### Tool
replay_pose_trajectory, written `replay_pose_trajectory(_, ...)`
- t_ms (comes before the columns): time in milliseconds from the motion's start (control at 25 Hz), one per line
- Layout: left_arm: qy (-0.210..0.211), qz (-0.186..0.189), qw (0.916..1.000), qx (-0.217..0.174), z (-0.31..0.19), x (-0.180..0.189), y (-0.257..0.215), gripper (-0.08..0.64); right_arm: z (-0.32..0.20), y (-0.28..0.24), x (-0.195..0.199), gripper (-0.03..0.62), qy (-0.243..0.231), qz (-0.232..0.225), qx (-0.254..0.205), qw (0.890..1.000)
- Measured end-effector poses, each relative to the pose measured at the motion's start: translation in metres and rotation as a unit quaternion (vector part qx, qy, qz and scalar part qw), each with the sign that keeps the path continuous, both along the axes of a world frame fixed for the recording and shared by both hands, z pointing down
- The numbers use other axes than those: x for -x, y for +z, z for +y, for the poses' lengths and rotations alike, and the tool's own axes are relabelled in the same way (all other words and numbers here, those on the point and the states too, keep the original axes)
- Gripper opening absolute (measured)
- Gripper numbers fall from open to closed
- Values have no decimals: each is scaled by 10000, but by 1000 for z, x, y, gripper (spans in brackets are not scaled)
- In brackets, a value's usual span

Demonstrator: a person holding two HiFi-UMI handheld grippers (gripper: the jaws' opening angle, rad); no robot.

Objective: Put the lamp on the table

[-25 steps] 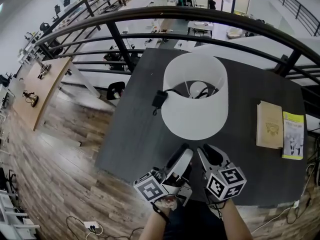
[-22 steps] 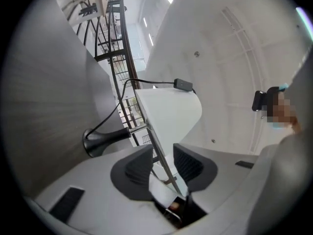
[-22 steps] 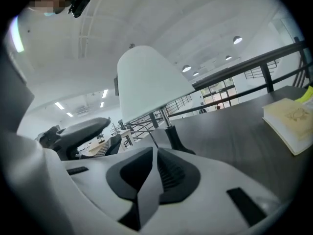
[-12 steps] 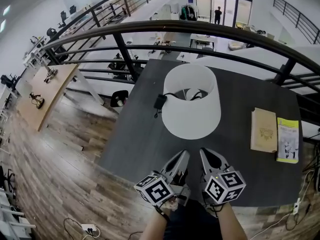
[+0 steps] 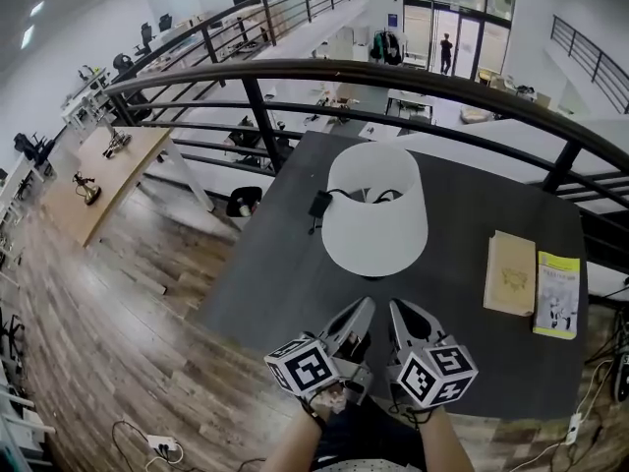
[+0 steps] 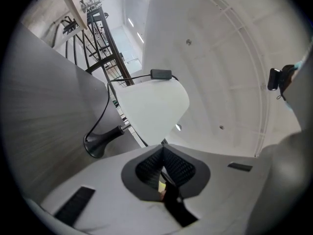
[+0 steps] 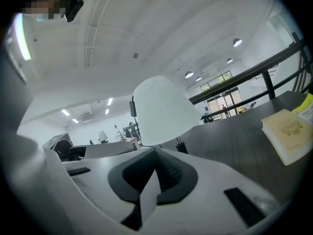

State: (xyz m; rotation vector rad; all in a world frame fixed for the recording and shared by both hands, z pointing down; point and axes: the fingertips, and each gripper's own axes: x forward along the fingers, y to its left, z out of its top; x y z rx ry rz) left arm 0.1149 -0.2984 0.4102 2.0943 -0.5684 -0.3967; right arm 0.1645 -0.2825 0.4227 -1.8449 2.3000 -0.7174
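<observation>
White fabric forms the drum shade of the lamp (image 5: 373, 209), which stands upright on the dark grey table (image 5: 280, 288), towards the far half of the top and at 12 o'clock from both grippers. In the left gripper view the lamp (image 6: 154, 106) shows a dark flared base (image 6: 99, 142) planted on the tabletop. A black cord (image 6: 108, 102) loops up from the base to a small black block (image 6: 161, 74) just beside the shade. In the head view that block (image 5: 320, 204) sits at the shade's 9 o'clock. The left gripper (image 5: 364, 306) and the right gripper (image 5: 395, 308) are side by side at the near edge of the table. Both point at the lamp and stand apart from it, with bare tabletop between. The left gripper (image 6: 164, 151), in its own view, has its jaws clenched pad to pad with nothing gripped. The right gripper (image 7: 156, 156) is likewise clenched tight and empty, with the lamp (image 7: 161, 109) well beyond its tips. A tan book (image 5: 510, 273) lies flat at the lamp's 4 o'clock, and a yellow booklet (image 5: 556, 294) lies just beside it at its 3 o'clock, near the table's right edge. The right gripper view also shows the tan book (image 7: 288, 131) lying flat on the table (image 7: 230, 141). A dark curved railing (image 5: 393, 70) runs behind the table at 12 o'clock. Wood-plank floor (image 5: 108, 303) lies at the table's 9 o'clock.
</observation>
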Motion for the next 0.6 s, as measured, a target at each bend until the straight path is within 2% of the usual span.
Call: replay_pose_trajectory(600,30,75,10000,-34,6,-5,1,6,-9,10,6,5,-167,20,53,9998)
